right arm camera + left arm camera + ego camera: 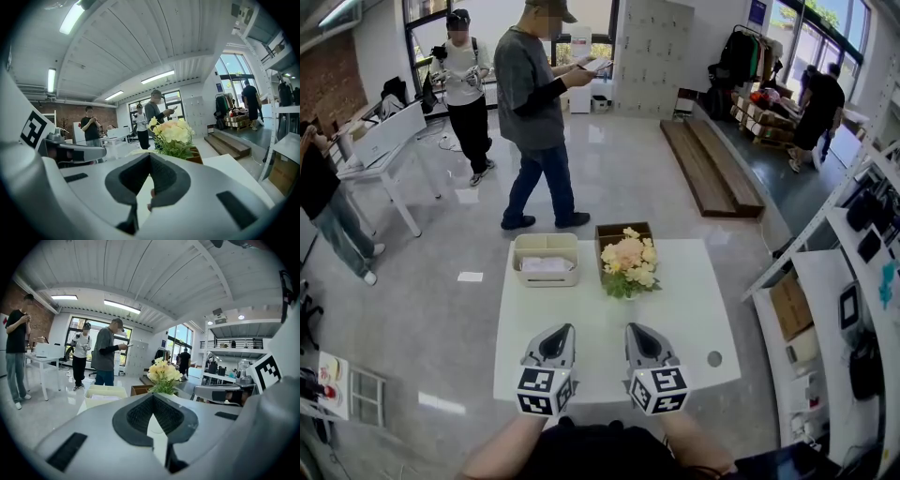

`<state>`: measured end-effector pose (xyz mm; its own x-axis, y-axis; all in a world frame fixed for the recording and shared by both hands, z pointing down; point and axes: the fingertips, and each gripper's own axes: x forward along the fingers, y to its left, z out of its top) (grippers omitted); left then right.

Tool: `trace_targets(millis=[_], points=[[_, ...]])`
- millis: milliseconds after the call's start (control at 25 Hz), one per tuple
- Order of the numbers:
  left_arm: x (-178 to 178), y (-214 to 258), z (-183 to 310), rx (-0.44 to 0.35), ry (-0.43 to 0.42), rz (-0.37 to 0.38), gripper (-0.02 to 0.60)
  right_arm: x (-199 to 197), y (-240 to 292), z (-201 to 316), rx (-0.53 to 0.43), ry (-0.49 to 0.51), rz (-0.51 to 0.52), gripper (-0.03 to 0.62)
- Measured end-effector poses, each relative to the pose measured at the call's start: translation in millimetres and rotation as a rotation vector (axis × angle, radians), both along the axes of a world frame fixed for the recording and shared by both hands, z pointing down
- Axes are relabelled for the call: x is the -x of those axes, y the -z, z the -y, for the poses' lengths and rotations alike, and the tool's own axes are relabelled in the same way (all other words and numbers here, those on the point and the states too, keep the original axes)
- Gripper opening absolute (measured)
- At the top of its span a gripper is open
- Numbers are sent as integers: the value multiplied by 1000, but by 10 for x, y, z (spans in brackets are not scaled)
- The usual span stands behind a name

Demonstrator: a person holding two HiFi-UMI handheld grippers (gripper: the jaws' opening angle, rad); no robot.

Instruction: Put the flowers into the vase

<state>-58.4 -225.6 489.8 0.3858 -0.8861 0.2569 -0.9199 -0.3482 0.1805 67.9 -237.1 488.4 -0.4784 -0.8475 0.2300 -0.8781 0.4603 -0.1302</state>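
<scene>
Left gripper (555, 330) and right gripper (639, 330), jaws together, empty; flowers (628, 259) well ahead.

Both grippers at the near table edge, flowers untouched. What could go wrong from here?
1. The left gripper and right gripper are shut; going in like that could shove the flowers toward the far edge of the table.
2. The brown box sits right behind them, so blooms could snag.

flowers (629, 258) yel/peach | table (694, 314) wht | tray (546, 241) cream | box (610, 230) brn
</scene>
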Motion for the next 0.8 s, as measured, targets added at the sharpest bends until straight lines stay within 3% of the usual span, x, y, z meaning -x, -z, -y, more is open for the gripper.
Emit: trace_targets(millis=[800], points=[[10,-11,25,5,1,-2,2,18,-1,31,4,4,8,3]])
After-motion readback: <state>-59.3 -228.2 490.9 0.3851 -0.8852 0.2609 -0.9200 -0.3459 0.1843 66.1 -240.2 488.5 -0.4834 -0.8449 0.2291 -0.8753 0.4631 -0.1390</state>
